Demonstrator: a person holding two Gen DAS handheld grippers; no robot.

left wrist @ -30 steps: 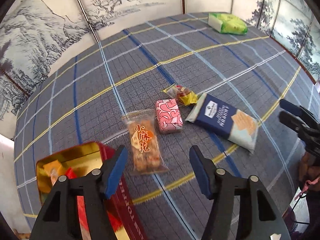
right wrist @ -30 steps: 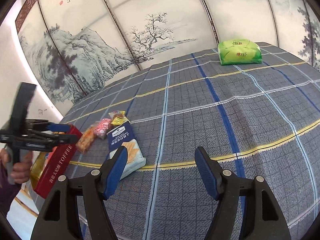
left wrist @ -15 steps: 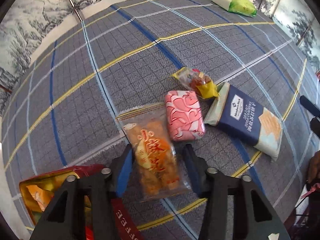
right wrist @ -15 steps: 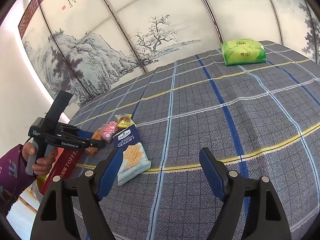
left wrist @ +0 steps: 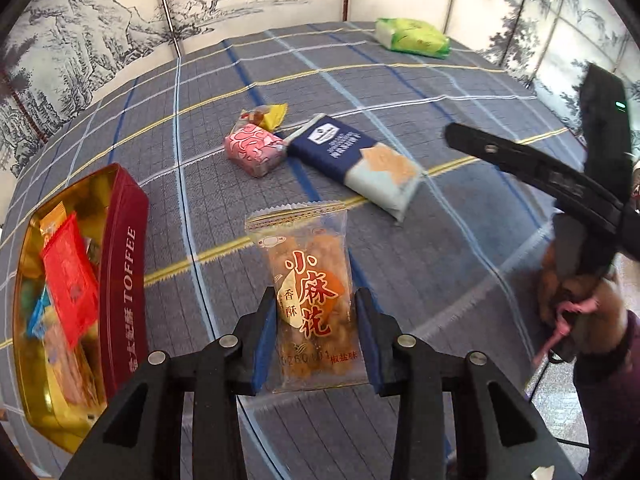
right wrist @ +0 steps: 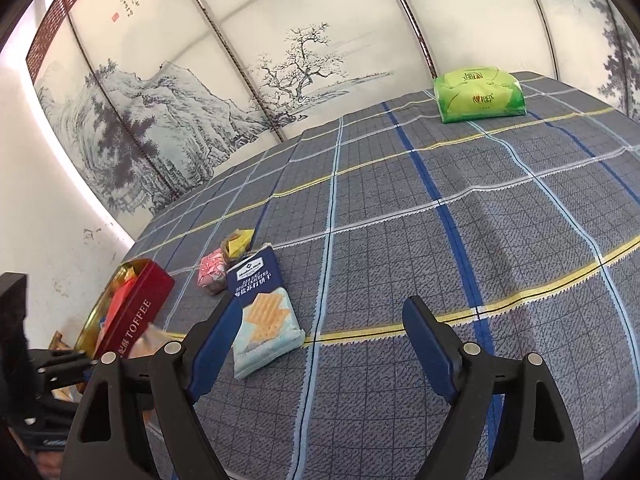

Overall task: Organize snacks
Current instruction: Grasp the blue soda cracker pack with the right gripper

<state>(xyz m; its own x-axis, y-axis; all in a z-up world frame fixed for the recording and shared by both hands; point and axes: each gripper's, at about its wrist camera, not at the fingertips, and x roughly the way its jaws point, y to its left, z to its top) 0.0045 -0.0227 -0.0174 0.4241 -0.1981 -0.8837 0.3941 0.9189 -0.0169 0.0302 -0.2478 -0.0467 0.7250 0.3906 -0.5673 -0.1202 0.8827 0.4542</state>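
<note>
My left gripper (left wrist: 316,332) is shut on a clear packet of orange fried twists (left wrist: 310,280) and holds it above the cloth, right of the red toffee tin (left wrist: 124,264), which holds several snacks. A pink packet (left wrist: 256,150), a yellow candy packet (left wrist: 266,116) and a navy cracker pack (left wrist: 356,160) lie on the cloth beyond. My right gripper (right wrist: 324,348) is open and empty above the cloth; the cracker pack (right wrist: 262,308), pink packet (right wrist: 212,272), yellow packet (right wrist: 238,242) and tin (right wrist: 134,312) lie ahead to its left.
A green tissue pack (left wrist: 412,38) lies at the far edge of the plaid tablecloth (left wrist: 400,92), also seen in the right wrist view (right wrist: 478,96). Painted screen panels (right wrist: 280,60) stand behind the table. The right hand and its gripper handle (left wrist: 560,184) are at the right.
My left gripper dropped onto the orange twist packet, shut on it and lifted it off the cloth toward the tin. My right gripper shifted slightly and stayed open.
</note>
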